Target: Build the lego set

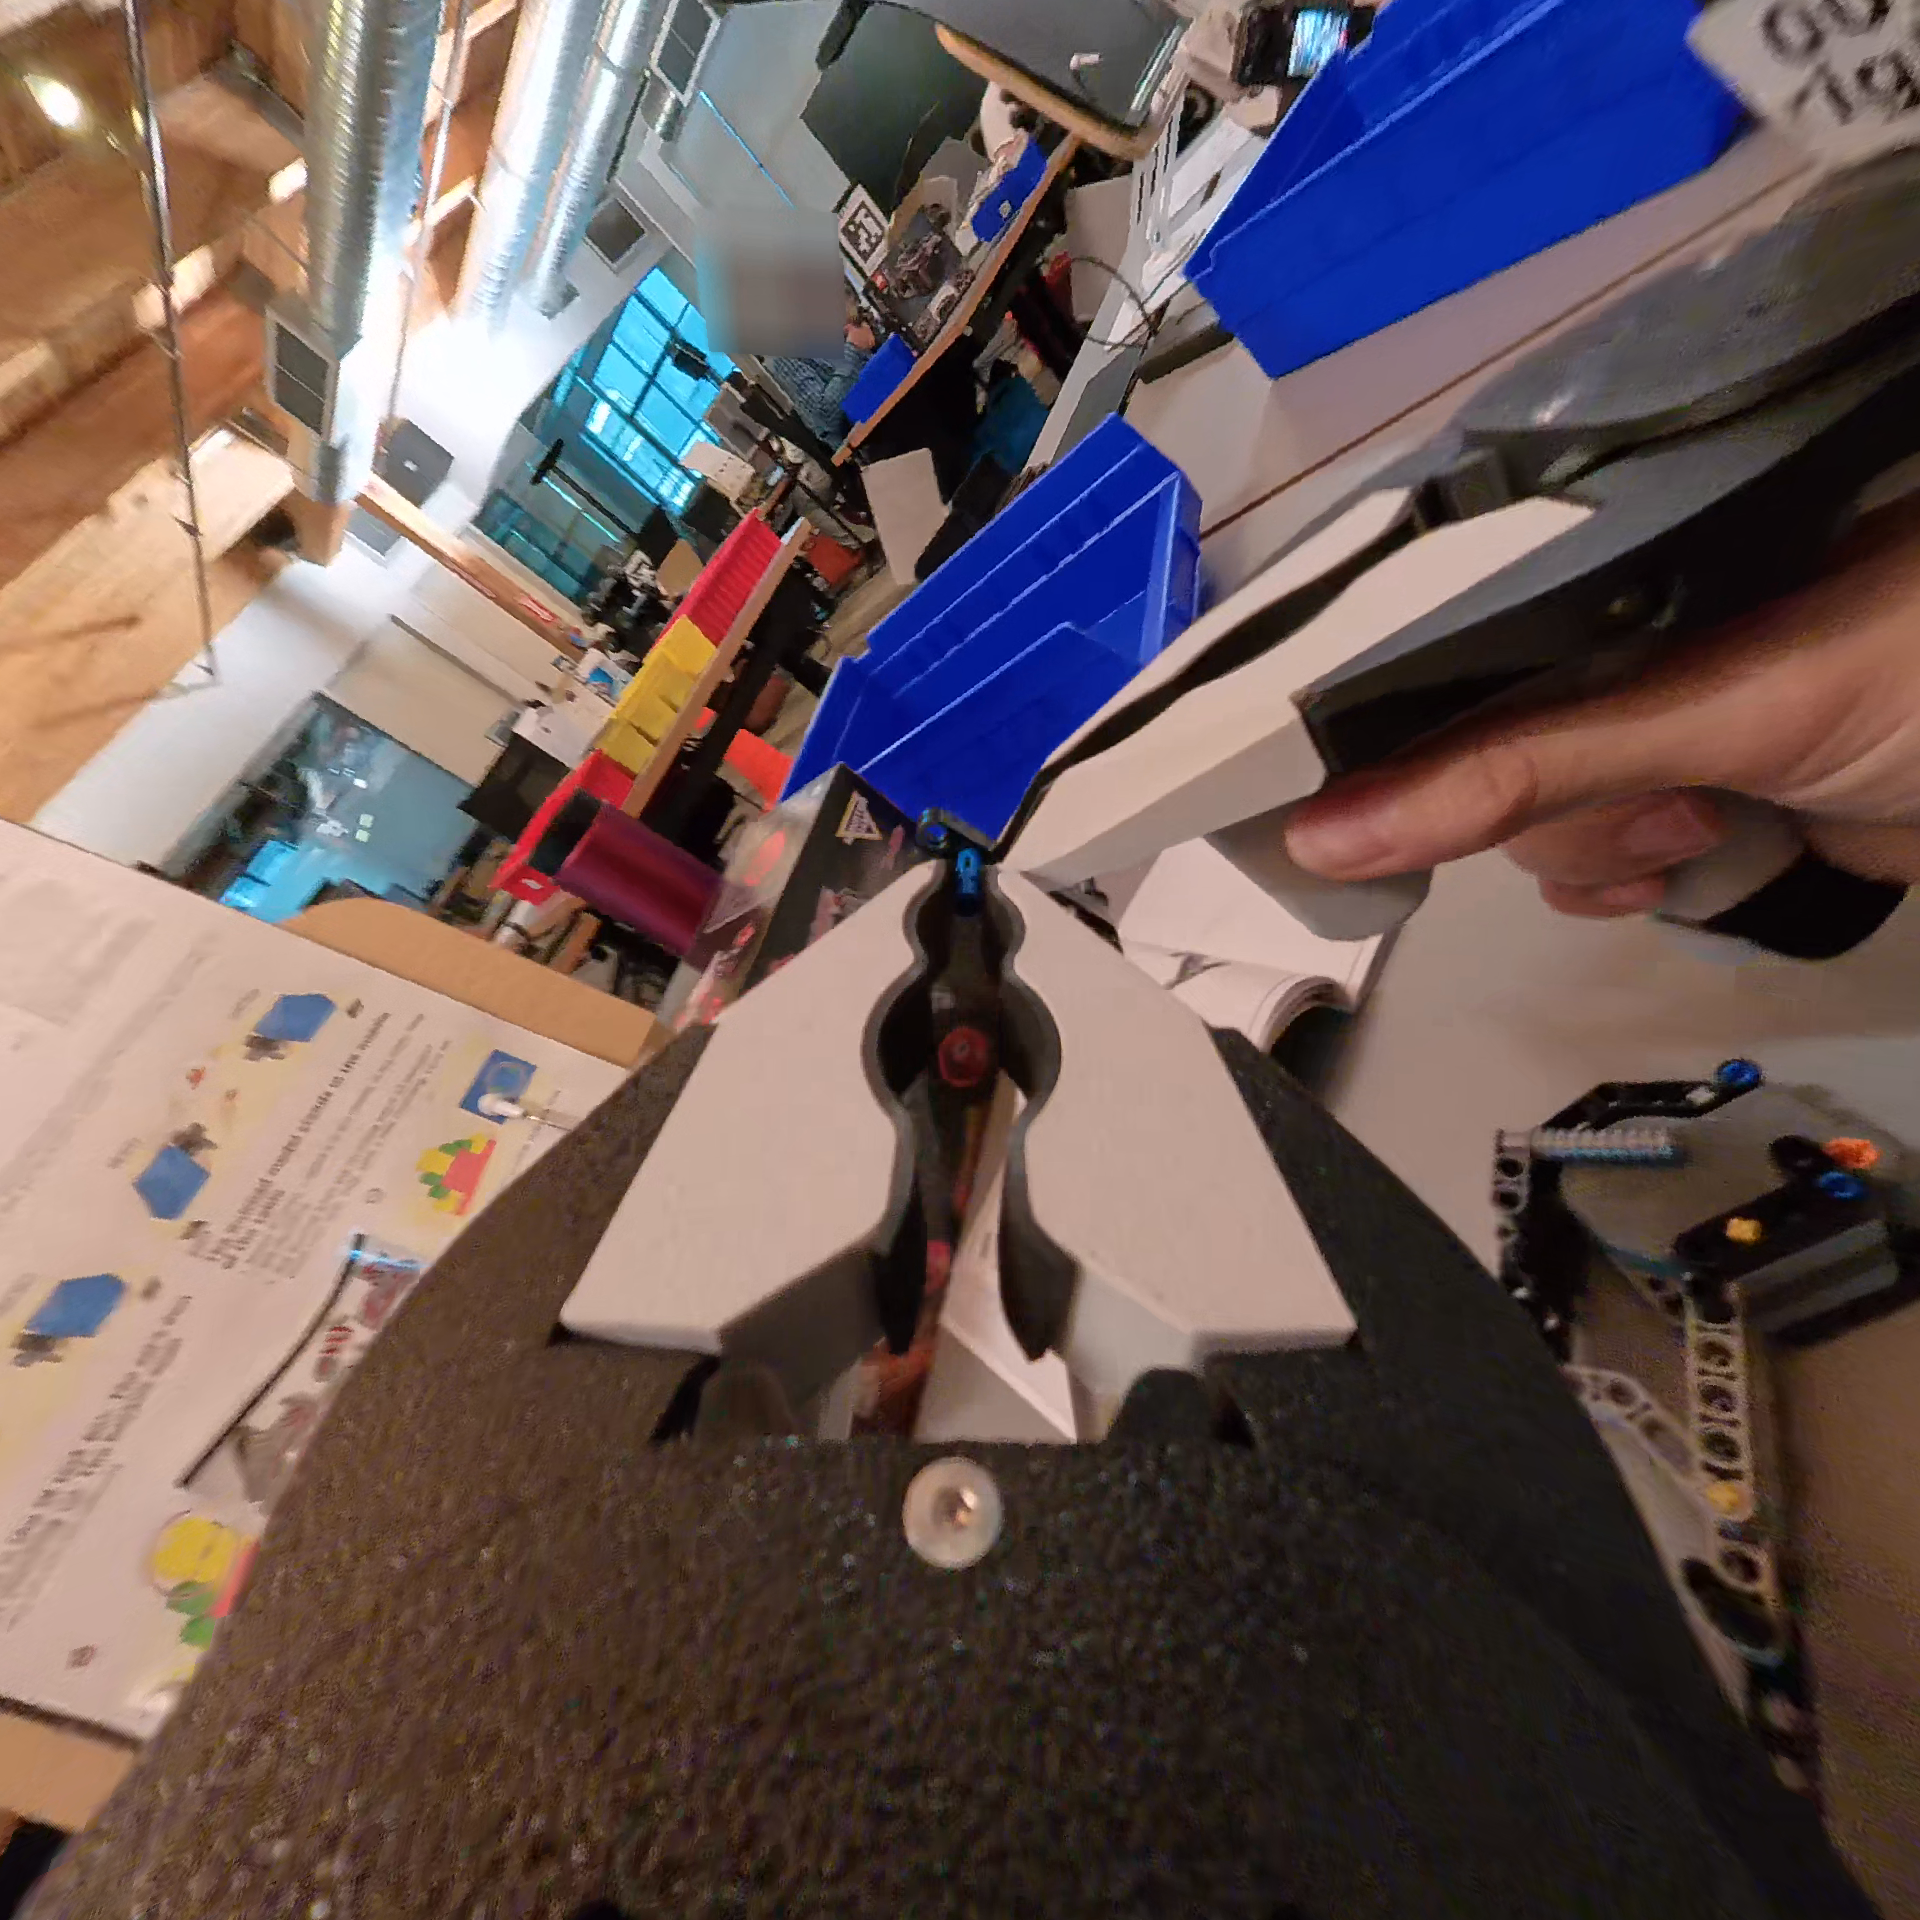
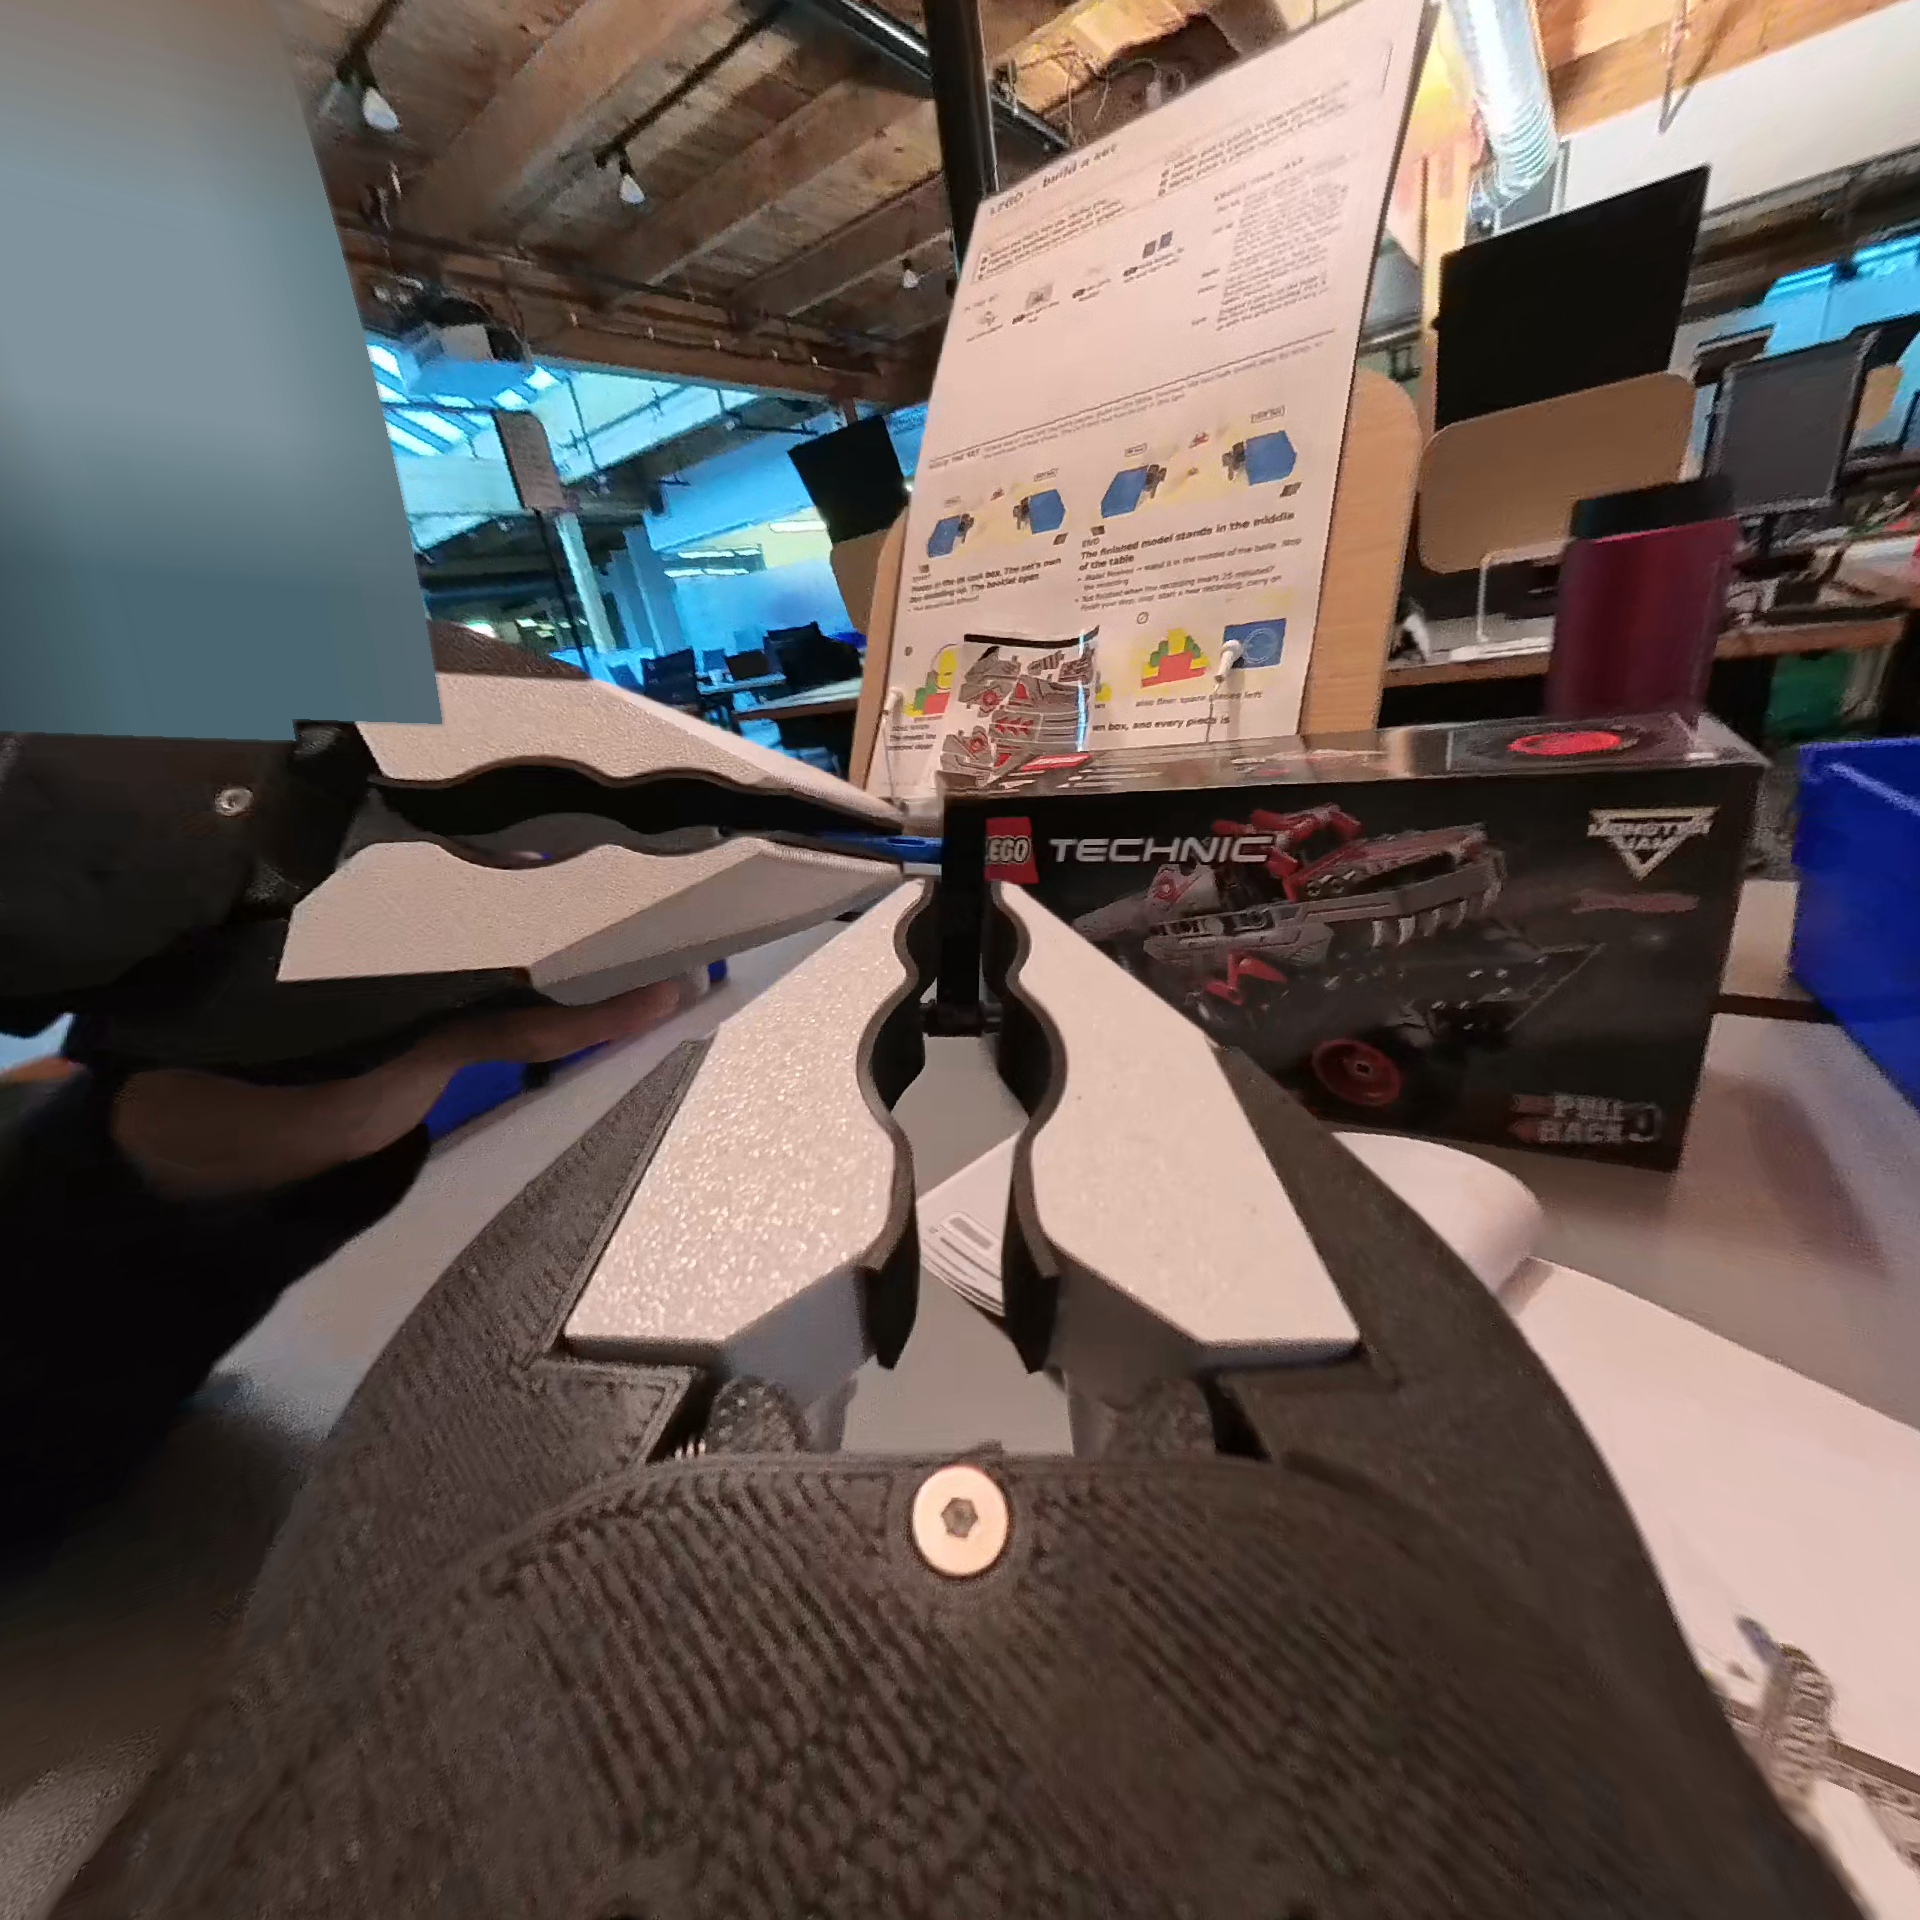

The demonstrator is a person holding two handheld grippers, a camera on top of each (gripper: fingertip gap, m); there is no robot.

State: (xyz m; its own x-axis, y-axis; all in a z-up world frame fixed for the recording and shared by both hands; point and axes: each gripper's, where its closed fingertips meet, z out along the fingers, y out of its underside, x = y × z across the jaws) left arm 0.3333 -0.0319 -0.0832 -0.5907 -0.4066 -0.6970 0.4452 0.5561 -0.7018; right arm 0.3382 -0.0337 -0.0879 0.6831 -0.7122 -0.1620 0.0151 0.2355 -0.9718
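Note:
My left gripper (image 1: 966, 883) is shut on a small blue pin (image 1: 968, 871), held in the air. My right gripper (image 2: 961, 904) is shut on a short black beam (image 2: 958, 956), held upright above the table. The two grippers meet tip to tip. In the right wrist view the left gripper (image 2: 899, 831) comes in from the left, and the blue pin (image 2: 920, 847) touches the top of the black beam. In the left wrist view the right gripper (image 1: 1003, 836) comes in from the right with a hand on it. A partly built model (image 1: 1714, 1299) lies on the table at the right.
The set's box (image 2: 1351, 935) stands behind the grippers, with an open booklet (image 2: 1558, 1351) in front of it. Blue bins (image 1: 1018, 675) sit beyond. An instruction sheet (image 2: 1143, 416) leans on a board, and a maroon bottle (image 2: 1642, 613) stands at the back right. My left and right fingertips are right by each other. The partly built model (image 1: 1714, 1299) is about equally far from each gripper, around 15 cm.

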